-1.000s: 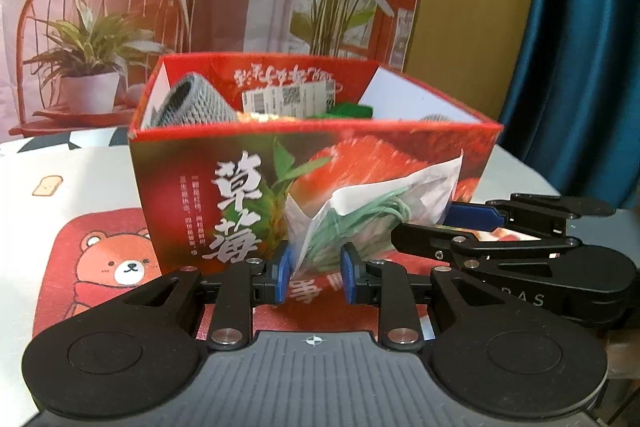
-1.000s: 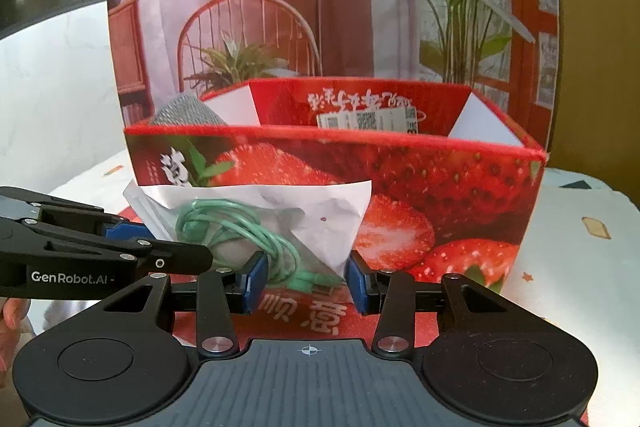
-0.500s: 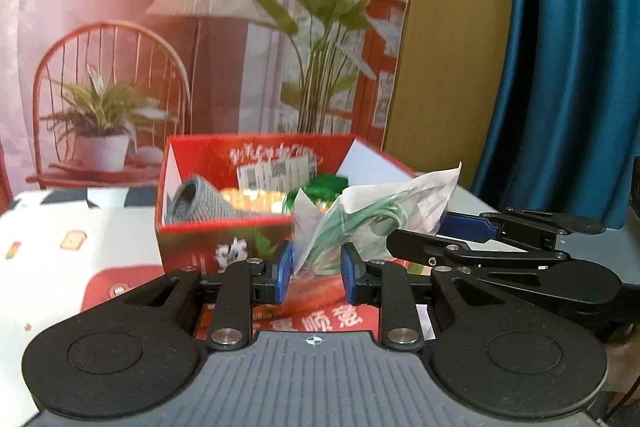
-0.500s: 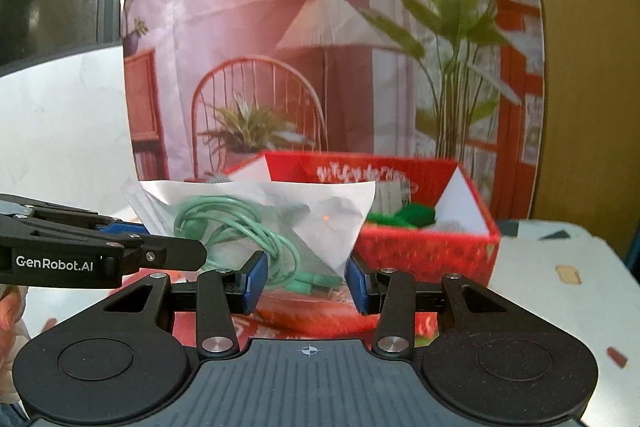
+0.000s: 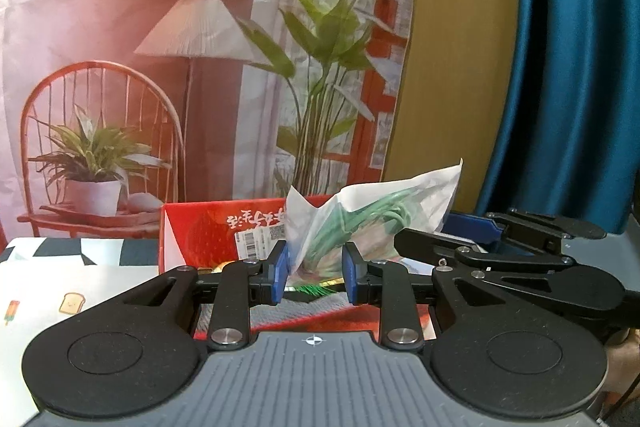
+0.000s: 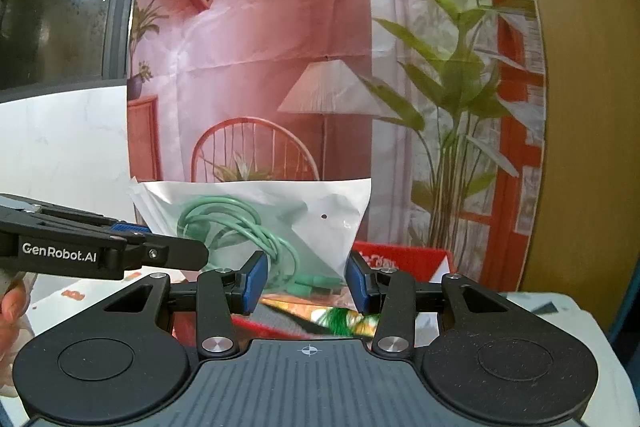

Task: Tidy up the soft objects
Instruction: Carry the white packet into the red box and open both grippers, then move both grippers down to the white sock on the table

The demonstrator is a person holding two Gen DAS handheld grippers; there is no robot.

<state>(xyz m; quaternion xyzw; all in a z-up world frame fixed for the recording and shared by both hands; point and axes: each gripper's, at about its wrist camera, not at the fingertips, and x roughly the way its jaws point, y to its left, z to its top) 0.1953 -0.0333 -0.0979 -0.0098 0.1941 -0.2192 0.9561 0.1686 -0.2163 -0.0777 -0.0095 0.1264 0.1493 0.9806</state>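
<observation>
Here the white bag (image 6: pixel 256 203) of green cable (image 6: pixel 240 227) is held above the red strawberry box (image 5: pixel 208 227), pinched by both the left gripper (image 5: pixel 314 273) and the right gripper (image 6: pixel 306 281), its flat face seen only from the right wrist, the box contents largely hidden.

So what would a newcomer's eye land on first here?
Probably the white bag with a green cable, held up centre frame between both tools, left and right. Next, the red strawberry box just below and behind it, then the printed backdrop's lamp.
</observation>
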